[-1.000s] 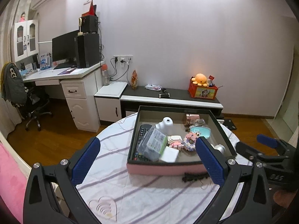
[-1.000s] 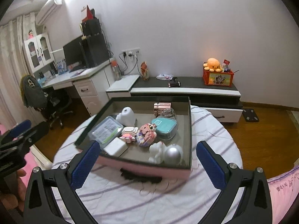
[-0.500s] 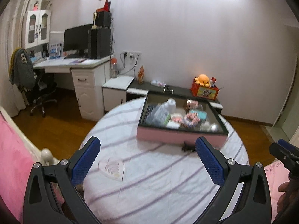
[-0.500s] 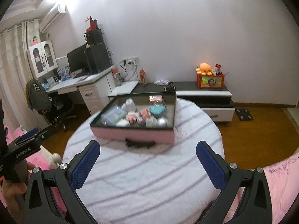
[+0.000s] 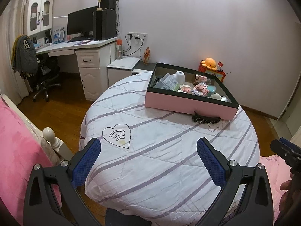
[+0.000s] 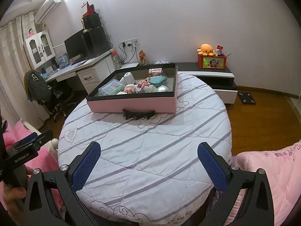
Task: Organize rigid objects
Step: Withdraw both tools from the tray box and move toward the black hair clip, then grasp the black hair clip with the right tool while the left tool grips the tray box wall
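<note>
A pink box with a dark rim (image 5: 188,106) (image 6: 131,104) stands at the far side of a round table covered by a white striped cloth (image 5: 160,150) (image 6: 150,146). It holds several small items: a clear plastic case (image 6: 111,88), a white bottle (image 6: 128,77), a teal case (image 6: 157,80), a silver ball (image 6: 162,88). A black hair clip (image 5: 206,119) (image 6: 138,114) lies on the cloth against the box front. My left gripper (image 5: 148,162) and right gripper (image 6: 149,166) are both open and empty over the table's near edge, well back from the box.
A white desk with monitor (image 5: 80,23) and an office chair (image 5: 43,75) stand at the left. A low cabinet with an orange plush (image 6: 206,49) is behind the table. Pink bedding (image 5: 17,150) (image 6: 278,179) flanks the table. Wooden floor (image 6: 263,116) lies at the right.
Both grippers have pulled back from the box toward the table's near edge. The box now looks smaller and farther away. Both stay open.
</note>
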The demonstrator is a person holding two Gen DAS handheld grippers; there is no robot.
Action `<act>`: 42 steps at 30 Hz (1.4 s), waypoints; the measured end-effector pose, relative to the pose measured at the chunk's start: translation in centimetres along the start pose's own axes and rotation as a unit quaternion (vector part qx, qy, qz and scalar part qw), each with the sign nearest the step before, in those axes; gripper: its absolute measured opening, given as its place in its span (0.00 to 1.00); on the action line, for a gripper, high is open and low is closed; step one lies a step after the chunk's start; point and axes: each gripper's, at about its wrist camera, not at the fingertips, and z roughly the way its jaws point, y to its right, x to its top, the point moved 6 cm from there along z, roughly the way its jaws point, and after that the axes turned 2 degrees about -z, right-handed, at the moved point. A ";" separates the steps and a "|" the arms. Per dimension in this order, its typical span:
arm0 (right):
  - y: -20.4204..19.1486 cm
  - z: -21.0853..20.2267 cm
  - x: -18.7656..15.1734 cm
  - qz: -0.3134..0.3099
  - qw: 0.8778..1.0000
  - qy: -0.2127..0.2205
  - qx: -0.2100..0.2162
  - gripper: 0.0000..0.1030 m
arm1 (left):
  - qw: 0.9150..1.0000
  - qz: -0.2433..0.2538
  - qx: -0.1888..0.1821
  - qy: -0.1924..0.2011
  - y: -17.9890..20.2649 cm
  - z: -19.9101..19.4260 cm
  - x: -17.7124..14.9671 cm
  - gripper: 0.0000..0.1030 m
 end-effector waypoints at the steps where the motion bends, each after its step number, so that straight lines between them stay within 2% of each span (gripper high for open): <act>1: -0.2 0.1 -0.1 -0.001 1.000 -0.002 0.000 1.00 | 1.000 -0.001 0.000 0.001 0.0 0.1 0.0 1.00; 13: -0.8 4.2 -0.5 -0.001 0.999 -0.038 -0.003 1.00 | 1.000 -0.008 0.000 0.003 -1.8 1.5 0.2 1.00; 30: -2.9 16.4 2.0 0.020 0.995 -0.092 -0.015 1.00 | 0.999 0.013 0.005 -0.029 -2.4 8.8 1.6 1.00; 35: -3.2 19.2 2.3 0.028 0.994 -0.101 -0.029 1.00 | 0.999 0.024 0.002 -0.038 -1.7 11.3 2.3 1.00; 42: -3.3 20.9 2.6 0.038 0.993 -0.092 -0.063 1.00 | 0.999 0.022 -0.004 -0.036 -1.4 13.8 4.3 1.00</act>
